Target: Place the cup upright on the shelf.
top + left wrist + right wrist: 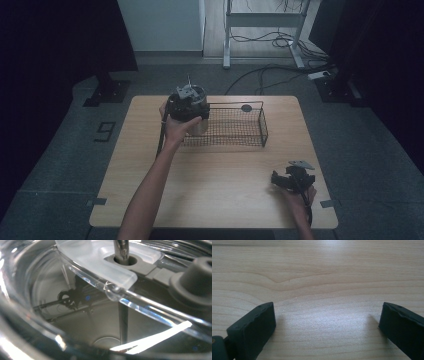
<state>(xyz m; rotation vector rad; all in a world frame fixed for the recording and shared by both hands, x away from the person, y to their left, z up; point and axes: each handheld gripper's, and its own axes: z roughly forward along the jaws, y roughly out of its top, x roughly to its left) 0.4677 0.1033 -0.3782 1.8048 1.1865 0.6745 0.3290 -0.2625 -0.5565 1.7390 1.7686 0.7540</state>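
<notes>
From my station I can read one mark: a dark figure "9" [105, 131] on the grey floor [60, 150] left of the table [215, 175]. Nothing else I see carries legible writing.

Right gripper [328, 322] fingers wide apart

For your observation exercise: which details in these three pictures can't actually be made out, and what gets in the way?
- Left gripper: open or shut unclear; in the high view the hand covers it.
- Clear container: too close in the left gripper view; edges cut off, what it is unclear.
- Dark round thing in the wire basket: too small in the high view.
</notes>
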